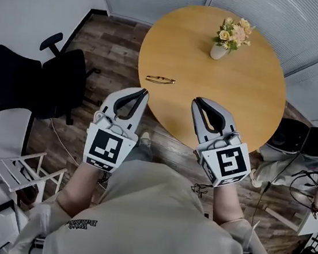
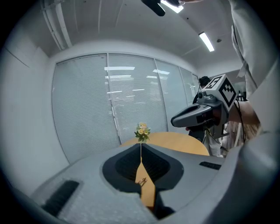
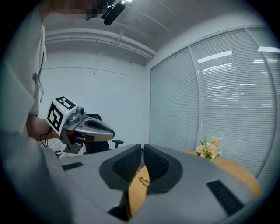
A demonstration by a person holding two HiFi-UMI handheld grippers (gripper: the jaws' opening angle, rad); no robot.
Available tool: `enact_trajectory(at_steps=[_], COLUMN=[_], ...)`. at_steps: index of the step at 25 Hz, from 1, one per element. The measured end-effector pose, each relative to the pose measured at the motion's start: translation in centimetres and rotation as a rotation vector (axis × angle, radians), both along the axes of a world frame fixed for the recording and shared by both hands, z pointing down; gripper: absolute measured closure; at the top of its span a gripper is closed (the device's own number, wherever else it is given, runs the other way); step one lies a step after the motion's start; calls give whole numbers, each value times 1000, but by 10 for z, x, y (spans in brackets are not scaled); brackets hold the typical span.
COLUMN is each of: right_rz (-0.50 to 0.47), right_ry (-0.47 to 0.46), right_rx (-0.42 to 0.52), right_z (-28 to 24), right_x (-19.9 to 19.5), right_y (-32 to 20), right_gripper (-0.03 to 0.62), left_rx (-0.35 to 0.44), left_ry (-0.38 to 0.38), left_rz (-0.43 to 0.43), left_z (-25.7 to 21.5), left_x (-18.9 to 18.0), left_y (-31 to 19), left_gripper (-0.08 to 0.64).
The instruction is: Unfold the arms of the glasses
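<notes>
A folded pair of thin gold glasses (image 1: 160, 80) lies on the round wooden table (image 1: 249, 100), near its left front edge. Both grippers hover over the table's near rim, short of the glasses and touching nothing. My left gripper (image 1: 145, 92) is shut and empty, with its tips just below and left of the glasses. My right gripper (image 1: 196, 101) is shut and empty, further to the right. In the left gripper view the glasses (image 2: 141, 181) show small through the slit under the closed tips (image 2: 141, 145). The right gripper view shows the glasses (image 3: 143, 180) below its tips (image 3: 142, 146).
A small vase of yellow and pink flowers (image 1: 231, 36) stands at the table's far side. A black office chair (image 1: 31, 80) is on the left, a white rack (image 1: 19, 175) at the lower left. Bags and cables (image 1: 302, 142) lie on the floor at the right.
</notes>
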State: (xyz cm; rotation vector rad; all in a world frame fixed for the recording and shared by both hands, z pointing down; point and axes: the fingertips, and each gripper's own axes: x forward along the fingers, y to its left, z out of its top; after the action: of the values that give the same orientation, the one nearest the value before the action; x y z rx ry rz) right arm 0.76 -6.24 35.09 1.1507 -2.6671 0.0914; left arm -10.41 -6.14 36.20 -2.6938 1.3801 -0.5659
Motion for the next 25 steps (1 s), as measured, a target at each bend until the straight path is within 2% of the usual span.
enact_trajectory(at_steps=[4, 7, 9, 17, 19, 22, 25], right_rz=[68, 87, 103, 134, 134, 137, 133], right_ry=[14, 24, 30, 35, 31, 28, 25], right_rx=[-23, -22, -29, -66, -75, -94, -117], right_z=[4, 10, 12, 27, 31, 40, 52], right_x=[-13, -21, -27, -37, -33, -25, -21], right_y=[-25, -40, -49, -81, -90, -101, -109], right_gripper=[552, 552, 552, 552, 552, 552, 552], left_rx=[-8, -20, -34, -88, -117, -202, -259], left_ry=[-32, -114, -143, -136, -151, -181, -233], left_rz=[54, 90, 118, 172, 174, 179, 199], left_z=[8, 25, 34, 52, 62, 87, 109], left_x=[-14, -22, -26, -30, -28, -24, -20], left_y=[-30, -48, -58, -87, -95, -106, -114], left_gripper=[535, 535, 535, 535, 534, 534, 532])
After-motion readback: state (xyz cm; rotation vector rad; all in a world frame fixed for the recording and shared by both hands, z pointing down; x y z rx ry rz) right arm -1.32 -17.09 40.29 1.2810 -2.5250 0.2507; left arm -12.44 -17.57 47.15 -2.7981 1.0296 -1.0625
